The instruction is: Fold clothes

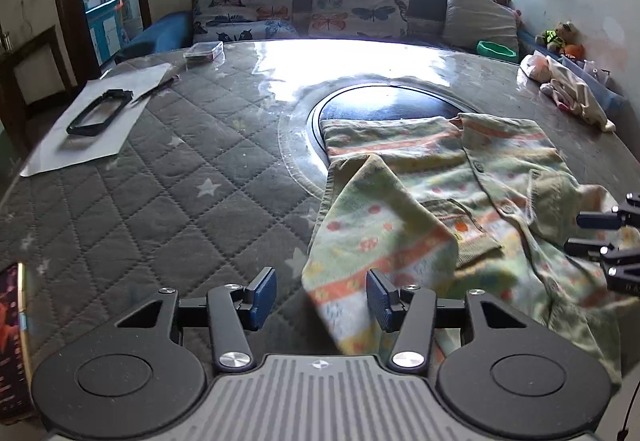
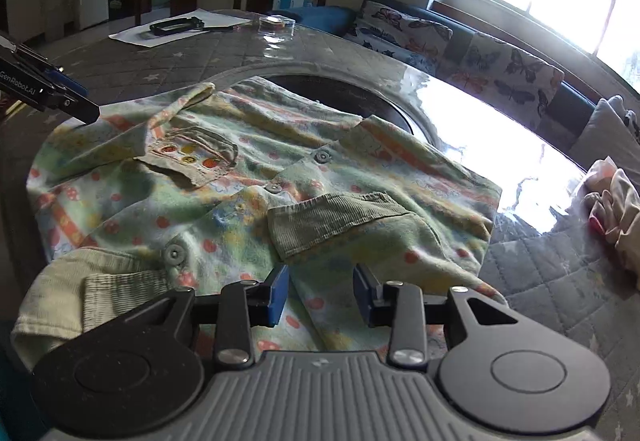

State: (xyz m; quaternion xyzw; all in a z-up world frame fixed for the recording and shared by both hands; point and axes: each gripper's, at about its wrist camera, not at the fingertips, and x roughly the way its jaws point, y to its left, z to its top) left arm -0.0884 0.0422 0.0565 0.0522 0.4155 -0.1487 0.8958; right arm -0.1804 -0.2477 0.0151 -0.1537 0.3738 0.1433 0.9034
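**Patterned shirt spread on quilted table, both grippers over it**

Shirt (image 2: 256, 177): soft, fuzzy cloth, pale green with orange bands and red dots; round grey buttons down the front; ribbed corduroy pocket flaps and cuff. It lies flat on the table (image 1: 160, 169), partly over the dark round inset (image 1: 384, 105) at the centre. One sleeve (image 1: 372, 237) is folded across the body.

Table cover: grey quilted diamonds with white stars, under a glossy clear sheet.

Left gripper (image 1: 322, 299): blue ribbed pads about half apart, sleeve end between them, not pinched.

Right gripper (image 2: 320, 295): jaws narrowly parted above the shirt's hem, gripping nothing.

Clear plastic box (image 1: 203, 51) at the far edge, closed, contents unclear. White paper (image 1: 92, 137) bears a black rectangular frame (image 1: 98, 113).
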